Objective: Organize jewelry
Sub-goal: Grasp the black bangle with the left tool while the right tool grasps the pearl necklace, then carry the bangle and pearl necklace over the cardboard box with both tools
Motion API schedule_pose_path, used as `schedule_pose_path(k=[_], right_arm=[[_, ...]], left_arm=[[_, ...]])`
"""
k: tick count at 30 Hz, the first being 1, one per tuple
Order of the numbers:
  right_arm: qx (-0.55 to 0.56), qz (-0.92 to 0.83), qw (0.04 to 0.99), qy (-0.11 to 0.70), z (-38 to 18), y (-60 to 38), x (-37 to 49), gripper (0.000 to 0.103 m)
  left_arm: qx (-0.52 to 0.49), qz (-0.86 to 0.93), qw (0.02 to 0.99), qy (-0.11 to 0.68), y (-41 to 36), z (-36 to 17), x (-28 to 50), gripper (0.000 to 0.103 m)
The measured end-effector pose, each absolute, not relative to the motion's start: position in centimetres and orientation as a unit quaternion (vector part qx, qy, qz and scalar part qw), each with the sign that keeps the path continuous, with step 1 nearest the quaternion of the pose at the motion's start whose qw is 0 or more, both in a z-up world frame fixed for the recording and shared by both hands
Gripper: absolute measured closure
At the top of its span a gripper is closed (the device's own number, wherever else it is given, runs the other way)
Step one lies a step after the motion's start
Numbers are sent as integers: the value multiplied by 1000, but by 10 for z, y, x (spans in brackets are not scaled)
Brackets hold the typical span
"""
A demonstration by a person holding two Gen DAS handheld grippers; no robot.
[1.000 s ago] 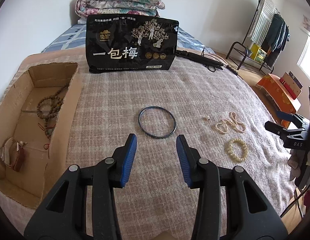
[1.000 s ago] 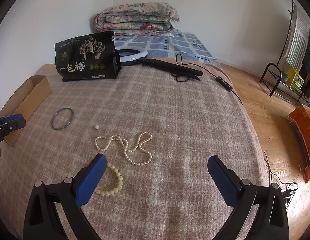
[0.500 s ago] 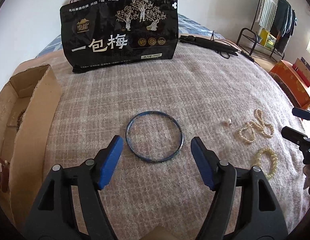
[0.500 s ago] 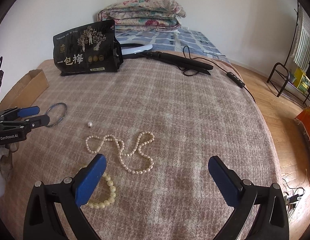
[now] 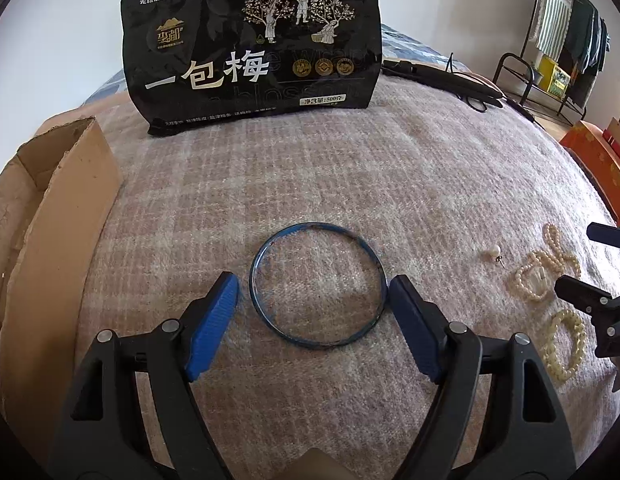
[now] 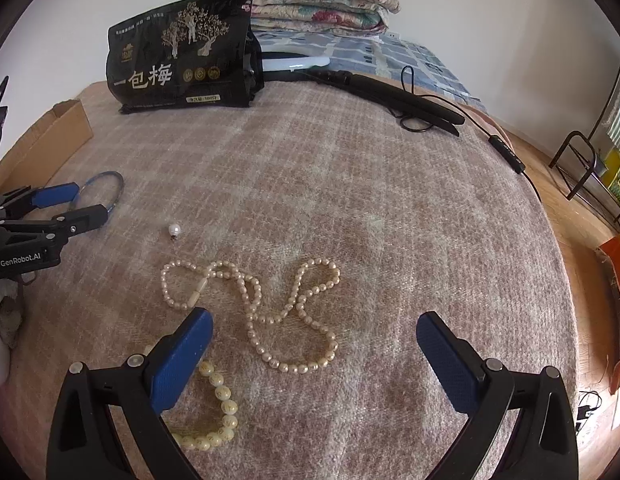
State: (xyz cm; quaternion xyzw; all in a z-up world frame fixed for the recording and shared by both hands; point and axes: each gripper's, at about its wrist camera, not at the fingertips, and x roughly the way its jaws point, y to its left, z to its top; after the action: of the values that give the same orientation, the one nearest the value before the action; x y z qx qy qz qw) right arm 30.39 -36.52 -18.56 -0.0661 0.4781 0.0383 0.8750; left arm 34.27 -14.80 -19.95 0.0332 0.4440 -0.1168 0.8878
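- Right now I have the left gripper (image 5: 312, 304) spread wide around the blue bangle (image 5: 317, 285), one blue pad on each side of the ring, holding nothing; the right pad looks to be just touching its rim, the left one a little apart.
- The bangle lies flat on the pink checked blanket (image 5: 410, 184), between the cardboard box (image 5: 58, 216) on my left and the pearl pieces on my right.
- I judge it to be a thin, stiff hoop, light, and probably slick on its enamel, so squeezing across the full ring could make it pop out or tip up.
- I would rather pinch one stretch of the rim, nearest me, with a pad inside and a pad outside; the soft blanket should let a finger dig under it.
- The right gripper (image 6: 314, 354) hangs released and empty over the pearl necklace (image 6: 266, 312), with the yellow bead bracelet (image 6: 220, 412) partly under its left finger.
- The necklace is limp and looped over itself, so it will sag and trail when lifted; I would take it where strands cross.
- A loose pearl earring (image 6: 174, 230) lies apart, between the necklace and the bangle; it is tiny and likely to roll.
- The box seems the place for all of this, though its inside is hidden from me here.
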Motion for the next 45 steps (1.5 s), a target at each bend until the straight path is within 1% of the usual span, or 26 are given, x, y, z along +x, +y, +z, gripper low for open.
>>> schedule_pose_path(k=[3, 7, 9, 11, 12, 13, 14, 15, 16, 17, 18, 19, 20, 23, 24, 33, 45], right_arm=[[-65, 44, 867, 492, -192, -362, 312, 1], [-53, 56, 864, 498, -195, -362, 315, 8], [-42, 64, 864, 498, -195, -365, 315, 14], [-38, 69, 863, 499, -194, -365, 315, 23], [-38, 70, 864, 498, -194, -365, 314, 26], [-37, 74, 864, 497, -193, -365, 313, 32], [-36, 75, 864, 496, -192, -365, 313, 41], [-37, 75, 864, 496, -192, -365, 312, 44], [-36, 78, 864, 495, -191, -365, 312, 51], [-36, 80, 865, 494, -191, -365, 312, 60], [-37, 80, 865, 493, -190, -364, 311, 63], [-37, 82, 866, 492, -190, -364, 310, 69], [-36, 87, 866, 492, -190, -363, 310, 76], [-37, 90, 867, 489, -189, -360, 310, 93], [-32, 92, 867, 488, -188, -360, 310, 96], [16, 102, 873, 477, -178, -374, 303, 99], [26, 100, 892, 441, -124, -379, 284, 100]], left_arm=[[21, -118, 886, 449, -144, -201, 347, 21], [6, -125, 883, 452, -139, -202, 349, 21], [-1, -128, 882, 453, -137, -202, 350, 21], [-3, -129, 882, 454, -136, -203, 351, 21], [-1, -129, 882, 453, -136, -202, 351, 21], [1, -128, 882, 453, -137, -202, 350, 22], [3, -127, 883, 452, -138, -202, 350, 23], [4, -126, 884, 451, -138, -202, 350, 27], [4, -122, 885, 450, -137, -202, 349, 29], [3, -123, 885, 449, -137, -202, 349, 29], [3, -123, 885, 449, -137, -201, 349, 29], [3, -123, 885, 448, -137, -201, 348, 30], [3, -124, 885, 448, -137, -201, 348, 30], [2, -127, 886, 446, -136, -200, 348, 30], [2, -128, 886, 445, -136, -200, 347, 30], [7, -133, 890, 437, -136, -191, 340, 30], [9, -147, 899, 412, -135, -154, 316, 30]])
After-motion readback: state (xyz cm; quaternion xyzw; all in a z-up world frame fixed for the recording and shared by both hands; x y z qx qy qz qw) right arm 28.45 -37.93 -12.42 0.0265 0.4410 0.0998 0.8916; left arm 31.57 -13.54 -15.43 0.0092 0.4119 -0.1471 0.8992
